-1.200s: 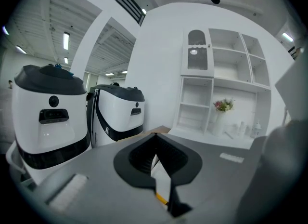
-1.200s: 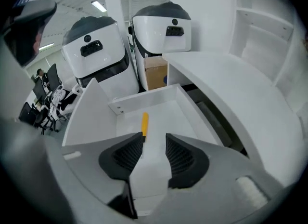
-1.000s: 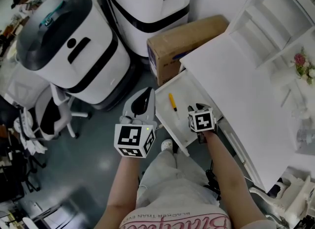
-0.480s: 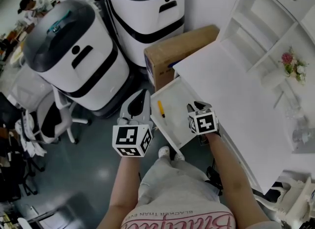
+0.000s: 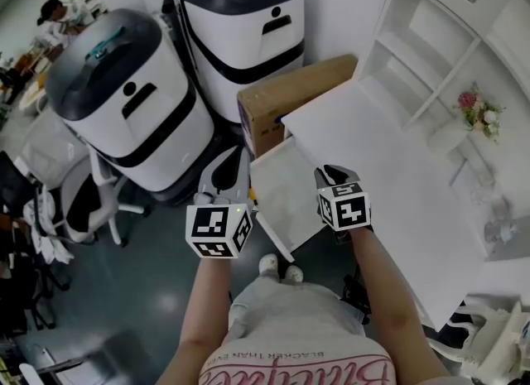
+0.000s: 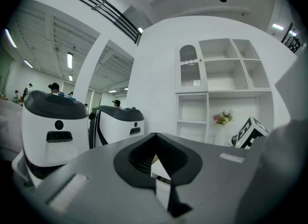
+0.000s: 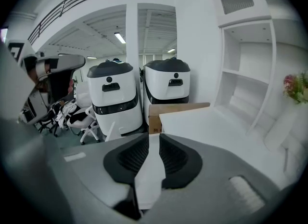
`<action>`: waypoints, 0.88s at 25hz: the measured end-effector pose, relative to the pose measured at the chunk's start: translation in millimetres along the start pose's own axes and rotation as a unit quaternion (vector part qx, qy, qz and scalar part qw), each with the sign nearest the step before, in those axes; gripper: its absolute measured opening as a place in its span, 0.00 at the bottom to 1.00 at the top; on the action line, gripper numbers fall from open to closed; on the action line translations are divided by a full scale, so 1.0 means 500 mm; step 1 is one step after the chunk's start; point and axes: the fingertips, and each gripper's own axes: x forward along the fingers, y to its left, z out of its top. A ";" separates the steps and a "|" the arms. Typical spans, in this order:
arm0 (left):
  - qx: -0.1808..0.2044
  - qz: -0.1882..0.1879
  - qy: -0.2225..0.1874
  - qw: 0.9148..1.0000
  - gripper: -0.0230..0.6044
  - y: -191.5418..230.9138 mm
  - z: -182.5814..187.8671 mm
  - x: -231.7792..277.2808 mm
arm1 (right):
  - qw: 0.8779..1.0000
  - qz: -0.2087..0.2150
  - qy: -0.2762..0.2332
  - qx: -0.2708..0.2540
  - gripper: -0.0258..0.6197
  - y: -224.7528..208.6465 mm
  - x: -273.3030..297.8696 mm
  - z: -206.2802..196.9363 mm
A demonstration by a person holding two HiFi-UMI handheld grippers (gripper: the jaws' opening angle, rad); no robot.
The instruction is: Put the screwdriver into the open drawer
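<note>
the drawer (image 5: 286,201) stands pulled out from under the white table top (image 5: 389,168). it is a shallow white tray with a thin raised rim, and the floor that shows is plain white. the screwdriver cannot be made out in any view, so its place and its look cannot be told (the left gripper covers the drawer's left edge in the head view).

the left gripper (image 5: 238,156) is held level just left of the drawer. its jaws meet at the tips with nothing clamped; only a bit of cardboard and white surface shows through the hollow behind them. the right gripper (image 5: 330,173) is over the drawer's right side, by the table edge, and tilts downward. its jaws have just been closing and stand a narrow slit apart, with nothing between them but the white surface beyond.

a cardboard box (image 5: 290,98) sits on the floor behind the drawer, against two large white-and-black machines (image 5: 124,102). a white shelf unit (image 5: 431,52) rises at the table's far side.
</note>
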 end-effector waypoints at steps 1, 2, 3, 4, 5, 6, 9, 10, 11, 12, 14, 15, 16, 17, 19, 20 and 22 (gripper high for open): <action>0.002 -0.001 -0.004 1.000 0.06 -0.003 0.006 0.001 | 1.000 -0.003 -0.008 -0.002 0.14 -0.004 -0.009 0.007; 0.004 -0.001 -0.007 1.000 0.06 -0.006 0.012 0.002 | 1.000 -0.005 -0.016 -0.004 0.13 -0.008 -0.017 0.015; 0.007 -0.002 -0.010 1.000 0.06 -0.009 0.018 0.003 | 1.000 -0.006 -0.024 -0.006 0.12 -0.011 -0.027 0.023; 0.009 -0.002 -0.013 1.000 0.06 -0.012 0.023 0.004 | 0.999 -0.007 -0.032 -0.007 0.12 -0.013 -0.037 0.031; 0.010 -0.003 -0.016 1.000 0.06 -0.016 0.029 0.006 | 0.999 -0.007 -0.041 -0.008 0.12 -0.016 -0.048 0.041; 0.012 -0.003 -0.019 1.000 0.06 -0.019 0.035 0.007 | 0.999 -0.008 -0.051 -0.010 0.12 -0.019 -0.059 0.051; 0.017 -0.007 -0.026 0.999 0.06 -0.031 0.050 0.011 | 0.997 -0.010 -0.079 -0.016 0.12 -0.028 -0.091 0.082; 0.020 -0.009 -0.029 0.999 0.06 -0.034 0.054 0.011 | 0.996 -0.011 -0.088 -0.016 0.11 -0.029 -0.102 0.091; 0.022 -0.011 -0.031 0.999 0.06 -0.038 0.058 0.012 | 0.995 -0.010 -0.097 -0.015 0.10 -0.031 -0.113 0.100; 0.024 -0.013 -0.034 0.999 0.06 -0.040 0.063 0.012 | 0.994 -0.010 -0.106 -0.012 0.07 -0.031 -0.123 0.109; 0.028 -0.015 -0.039 0.999 0.06 -0.043 0.072 0.012 | 0.992 -0.010 -0.125 -0.005 0.04 -0.032 -0.144 0.126; 0.028 -0.015 -0.042 0.999 0.06 -0.042 0.077 0.011 | 0.991 -0.010 -0.135 -0.004 0.04 -0.033 -0.154 0.134; 0.028 -0.014 -0.045 0.998 0.06 -0.041 0.081 0.010 | 0.989 -0.012 -0.145 -0.003 0.04 -0.033 -0.164 0.143; 0.027 -0.013 -0.048 0.998 0.06 -0.039 0.085 0.009 | 0.988 -0.014 -0.156 -0.005 0.04 -0.034 -0.174 0.152; 0.027 -0.011 -0.055 0.998 0.06 -0.036 0.094 0.008 | 0.984 -0.020 -0.178 -0.014 0.04 -0.037 -0.194 0.171; 0.027 -0.010 -0.058 0.998 0.06 -0.034 0.099 0.008 | 0.981 -0.025 -0.190 -0.021 0.04 -0.038 -0.204 0.182; 0.028 -0.010 -0.065 0.997 0.06 -0.028 0.110 0.008 | 0.975 -0.035 -0.218 -0.036 0.04 -0.040 -0.227 0.207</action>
